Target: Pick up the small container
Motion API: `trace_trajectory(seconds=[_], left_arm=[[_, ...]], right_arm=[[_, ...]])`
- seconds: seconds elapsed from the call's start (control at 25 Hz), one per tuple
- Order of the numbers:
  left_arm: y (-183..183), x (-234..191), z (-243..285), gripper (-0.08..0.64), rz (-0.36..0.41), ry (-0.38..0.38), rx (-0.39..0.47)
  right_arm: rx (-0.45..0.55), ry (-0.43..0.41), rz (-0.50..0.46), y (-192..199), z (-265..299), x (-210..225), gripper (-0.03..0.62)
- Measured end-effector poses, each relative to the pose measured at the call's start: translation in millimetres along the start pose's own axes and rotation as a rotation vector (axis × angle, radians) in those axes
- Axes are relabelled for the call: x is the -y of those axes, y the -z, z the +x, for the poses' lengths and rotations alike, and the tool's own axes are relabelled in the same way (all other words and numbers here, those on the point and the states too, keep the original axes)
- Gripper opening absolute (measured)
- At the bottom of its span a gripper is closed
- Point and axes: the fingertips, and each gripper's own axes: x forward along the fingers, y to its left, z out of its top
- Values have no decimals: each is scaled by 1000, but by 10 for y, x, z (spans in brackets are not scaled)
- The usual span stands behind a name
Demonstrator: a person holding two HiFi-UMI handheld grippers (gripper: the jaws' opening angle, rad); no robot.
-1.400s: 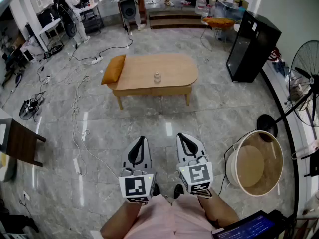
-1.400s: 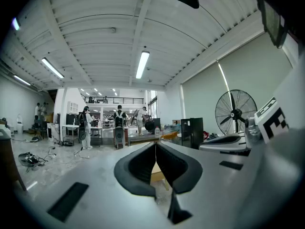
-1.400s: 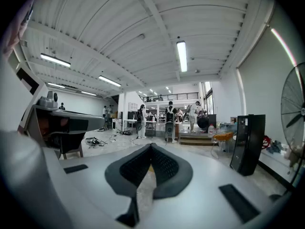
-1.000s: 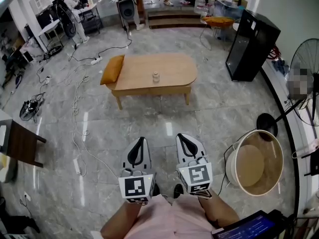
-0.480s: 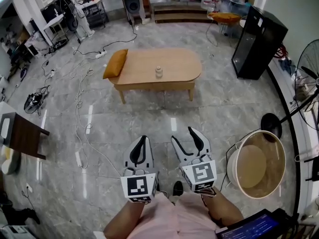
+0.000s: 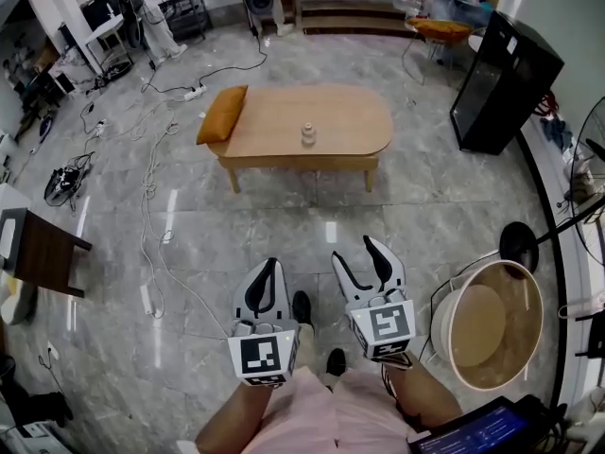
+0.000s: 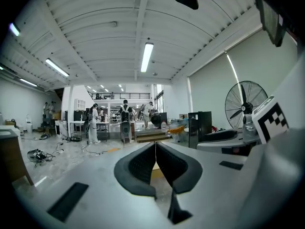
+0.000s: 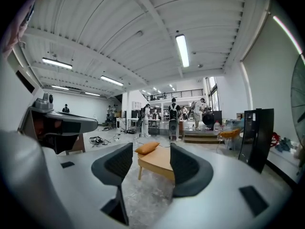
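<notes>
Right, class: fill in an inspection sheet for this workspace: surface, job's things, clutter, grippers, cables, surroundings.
Surface: wooden table, far ahead on the floor.
Job's things: small container upright near the table's middle, untouched.
Clutter: orange cushion at the table's left end.
Grippers: left gripper shut, empty; right gripper open, empty; both far from the table.
Cables: white cables trail over the floor left of the table.
Surroundings: black cabinet right of the table; round tub beside the right gripper.

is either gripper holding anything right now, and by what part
Nothing is held. The left gripper has its jaws together on nothing, the right gripper has them apart and empty; the small container stands on the table, far from both.
</notes>
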Motion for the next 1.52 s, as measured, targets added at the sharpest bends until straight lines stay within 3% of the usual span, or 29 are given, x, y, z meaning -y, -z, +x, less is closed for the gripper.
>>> trace_trajectory(seconds=[0.32,0.8,1.28,1.52], left_arm=[[16,-562,1018,14,8,21,1],[-209,-1267,2239,14,11,80,28],[-71,-1346,2948,14,7,114,-10],[-111,-1441,3542,14,8,81,-31]], right_arm=[[-22,19,1,2,1016,193,238],[26,119,-10,-453,2236,619,235],[2,146,-1,-396,2806,1007,233],[-11,140,25,-367,3258,1416,235]])
